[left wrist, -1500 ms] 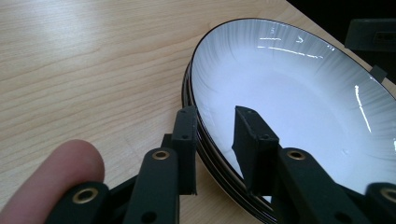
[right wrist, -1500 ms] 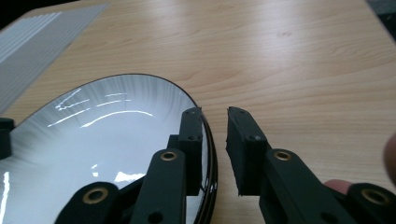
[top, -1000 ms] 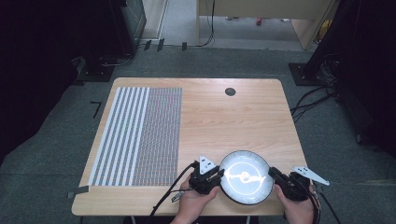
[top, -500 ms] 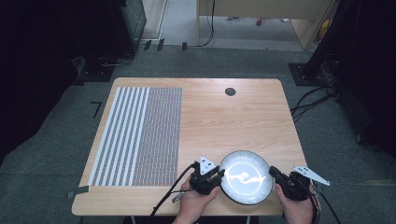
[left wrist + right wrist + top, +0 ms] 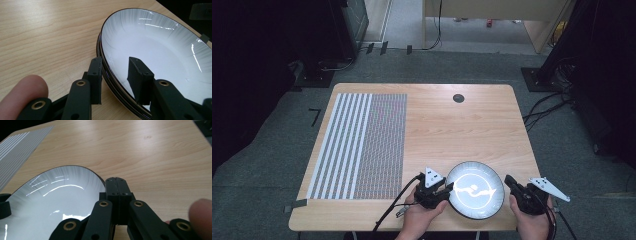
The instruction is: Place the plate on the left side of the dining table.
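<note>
A white plate (image 5: pixel 475 190) with a dark rim lies near the table's front edge, between my two grippers. My left gripper (image 5: pixel 448 189) is at the plate's left edge. In the left gripper view its jaws (image 5: pixel 115 61) straddle the rim of the plate (image 5: pixel 155 45), one outside and one over the white inside. They have just been opening, and a gap shows on both sides of the rim. My right gripper (image 5: pixel 508 179) sits just off the right edge of the plate (image 5: pixel 55 195). Its jaws (image 5: pixel 115 180) are pressed together with nothing between them.
A striped grey-and-white mat (image 5: pixel 362 145) covers the left part of the wooden table (image 5: pixel 452 130). A small black round cap (image 5: pixel 458 98) sits near the far edge. Cables trail from both grippers over the front edge. Dark equipment and cables stand on the floor around the table.
</note>
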